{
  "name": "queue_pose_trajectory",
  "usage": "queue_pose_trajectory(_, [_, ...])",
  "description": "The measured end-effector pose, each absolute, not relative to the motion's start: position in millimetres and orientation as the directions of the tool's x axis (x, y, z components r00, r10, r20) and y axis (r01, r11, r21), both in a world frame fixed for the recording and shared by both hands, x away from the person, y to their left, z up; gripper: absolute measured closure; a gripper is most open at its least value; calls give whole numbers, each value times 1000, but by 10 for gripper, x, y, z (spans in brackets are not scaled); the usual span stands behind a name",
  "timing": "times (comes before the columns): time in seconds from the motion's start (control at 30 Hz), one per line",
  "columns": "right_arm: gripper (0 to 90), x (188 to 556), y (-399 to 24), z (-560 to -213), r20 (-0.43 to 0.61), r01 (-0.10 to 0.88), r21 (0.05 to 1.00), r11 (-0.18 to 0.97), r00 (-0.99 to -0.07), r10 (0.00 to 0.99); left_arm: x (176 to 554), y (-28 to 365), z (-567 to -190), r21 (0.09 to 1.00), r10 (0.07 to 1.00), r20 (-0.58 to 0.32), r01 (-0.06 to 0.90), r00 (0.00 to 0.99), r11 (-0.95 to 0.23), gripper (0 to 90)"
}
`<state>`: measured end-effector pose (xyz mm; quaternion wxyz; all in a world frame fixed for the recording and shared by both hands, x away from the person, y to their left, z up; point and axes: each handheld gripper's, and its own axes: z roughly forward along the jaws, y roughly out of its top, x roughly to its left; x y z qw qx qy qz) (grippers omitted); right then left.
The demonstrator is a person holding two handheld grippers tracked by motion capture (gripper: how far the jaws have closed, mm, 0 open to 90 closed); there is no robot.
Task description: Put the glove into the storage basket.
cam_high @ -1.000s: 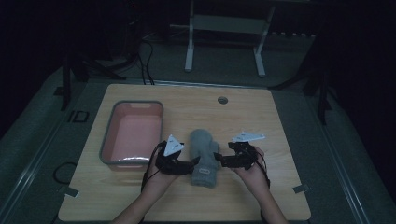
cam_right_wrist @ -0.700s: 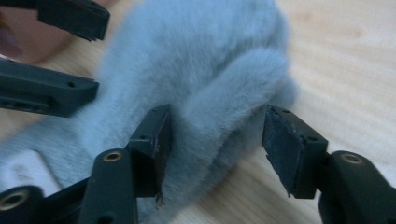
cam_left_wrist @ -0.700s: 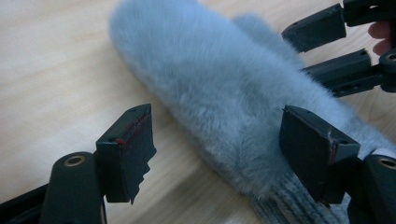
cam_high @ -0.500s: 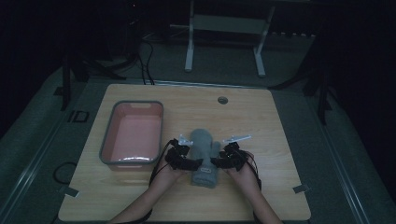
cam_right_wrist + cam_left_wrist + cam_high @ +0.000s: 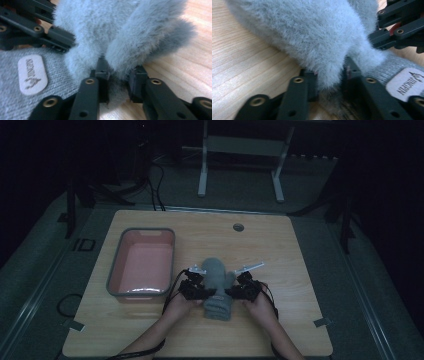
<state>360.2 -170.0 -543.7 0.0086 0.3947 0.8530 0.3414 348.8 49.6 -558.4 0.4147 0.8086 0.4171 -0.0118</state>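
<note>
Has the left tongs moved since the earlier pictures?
Yes. The left tongs, just closing on the grey mitten, shifted away from the pink tray, inward to the mitten's edge.

You are holding your left claw [image 5: 200, 291] and right claw [image 5: 239, 290] low, facing inward; both jaws have just been closing, now pinching fabric.

My table [image 5: 150, 227] is light wood with rounded corners, a round grommet [image 5: 238, 227] near its far edge. It sits on a grey floor [image 5: 380, 285]. Beyond it stands a white metal frame [image 5: 240, 165] on two legs. Cables [image 5: 155, 180] trail at far left. The room is dim; the background is black.
</note>
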Motion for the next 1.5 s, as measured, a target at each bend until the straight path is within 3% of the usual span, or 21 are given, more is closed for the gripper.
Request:
queue_pose_trajectory(0.3, [811, 3501, -1708, -5376, 199, 609, 654, 448, -710, 675, 3465, 522, -5471, 686, 640, -371, 663, 673, -299, 802])
queue_pose_trajectory(0.77, [819, 3438, -1711, -4889, 145, 543, 727, 420, -719, 680, 3467, 564, -4960, 748, 610, -343, 601, 714, -283, 803])
queue_pose_trajectory(1.03, [819, 3421, -1699, -4570, 115, 502, 767, 398, -719, 685, 3516, 585, -4621, 777, 598, -281, 543, 751, -318, 803])
queue_pose_trajectory(1.5, [819, 3531, -1578, -4264, 104, 475, 795, 377, -719, 687, 3661, 727, -4341, 798, 598, -237, 505, 766, -330, 803])
